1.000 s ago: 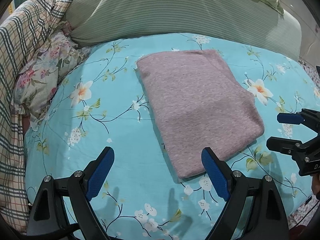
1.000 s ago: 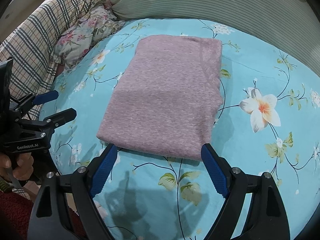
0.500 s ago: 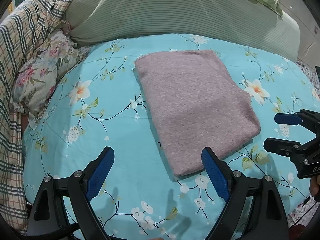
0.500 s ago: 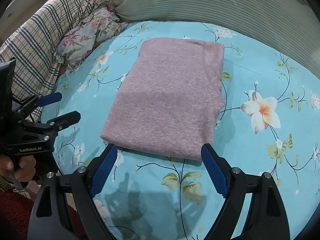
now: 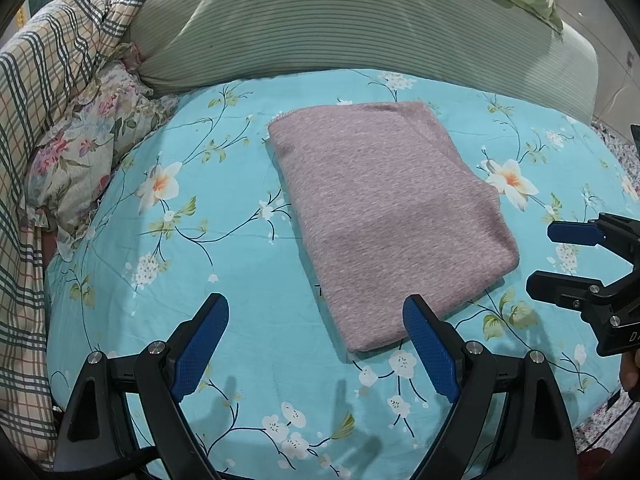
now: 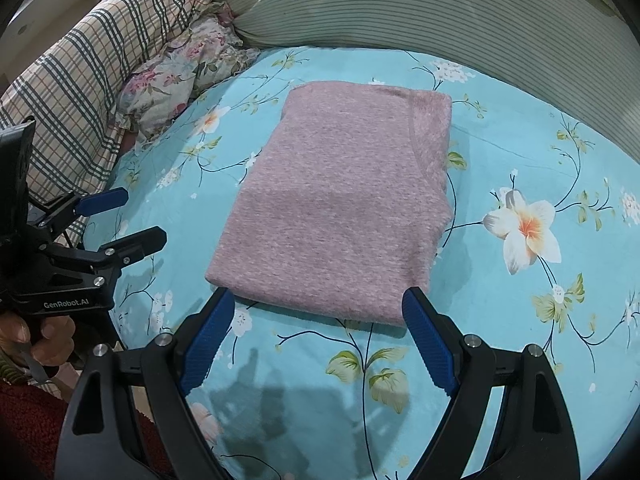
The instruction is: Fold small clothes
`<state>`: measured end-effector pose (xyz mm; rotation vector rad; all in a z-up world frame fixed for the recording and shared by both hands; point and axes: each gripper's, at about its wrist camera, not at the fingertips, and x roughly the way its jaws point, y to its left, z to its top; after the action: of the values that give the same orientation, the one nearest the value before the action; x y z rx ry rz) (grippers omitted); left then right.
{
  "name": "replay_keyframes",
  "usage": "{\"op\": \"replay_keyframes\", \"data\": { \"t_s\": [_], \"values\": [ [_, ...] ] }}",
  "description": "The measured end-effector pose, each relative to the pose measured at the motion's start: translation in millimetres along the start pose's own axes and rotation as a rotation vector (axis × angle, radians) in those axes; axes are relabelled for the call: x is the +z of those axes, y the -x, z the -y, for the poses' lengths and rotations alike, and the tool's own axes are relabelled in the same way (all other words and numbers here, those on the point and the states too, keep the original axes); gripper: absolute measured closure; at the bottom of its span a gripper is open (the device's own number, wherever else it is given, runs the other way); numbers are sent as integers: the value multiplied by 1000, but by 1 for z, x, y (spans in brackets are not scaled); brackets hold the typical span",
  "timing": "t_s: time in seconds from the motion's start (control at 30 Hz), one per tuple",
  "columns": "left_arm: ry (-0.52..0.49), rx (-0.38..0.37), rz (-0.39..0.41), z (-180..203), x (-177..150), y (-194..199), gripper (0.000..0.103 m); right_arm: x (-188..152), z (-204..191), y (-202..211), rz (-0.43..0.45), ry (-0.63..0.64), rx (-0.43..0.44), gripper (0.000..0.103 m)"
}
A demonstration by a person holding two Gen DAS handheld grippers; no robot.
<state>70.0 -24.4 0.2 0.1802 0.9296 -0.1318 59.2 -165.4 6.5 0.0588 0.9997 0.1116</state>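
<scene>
A folded mauve knit garment lies flat as a neat rectangle on the turquoise floral bedsheet. My left gripper hovers open just off the garment's near left corner, with nothing between its blue pads. My right gripper is open too. Its jaws stand wide in front of the garment's near edge and do not touch it. A hand holds the left gripper's handle.
A long green striped pillow runs along the back of the bed. A plaid quilt and a floral pillow are bunched at the left. Dark red fabric shows at the near left edge.
</scene>
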Motion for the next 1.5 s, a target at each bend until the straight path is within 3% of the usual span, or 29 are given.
{"op": "replay_keyframes", "data": {
  "t_s": [1.5],
  "values": [
    [4, -5, -7, 1, 1, -2, 13, 5, -1, 0, 13, -3, 4, 17]
  ]
}}
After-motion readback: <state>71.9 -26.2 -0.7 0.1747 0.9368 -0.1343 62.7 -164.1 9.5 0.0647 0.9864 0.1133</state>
